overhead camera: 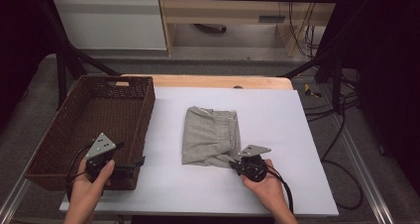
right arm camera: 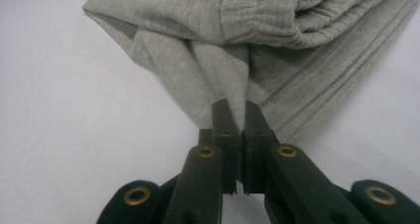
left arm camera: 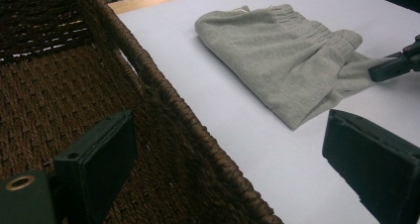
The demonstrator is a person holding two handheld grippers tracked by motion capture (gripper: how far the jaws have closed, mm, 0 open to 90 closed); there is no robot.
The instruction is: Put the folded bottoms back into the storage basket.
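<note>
Both grippers, left gripper [overhead camera: 130, 168] and right gripper [overhead camera: 234, 164]: black bodies, grey triangular top plates with screws, brass-coloured rivets, trailing black cables. Forearms bare.

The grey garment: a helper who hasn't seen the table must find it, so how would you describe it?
On the white sheet covering the table, right of the brown woven basket, lies the folded grey garment. It is the only cloth there, its near corner pinched by the right gripper.

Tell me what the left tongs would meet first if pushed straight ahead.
Probably the basket's woven side wall: it runs between the open left tongs. Depth is hard to judge.
</note>
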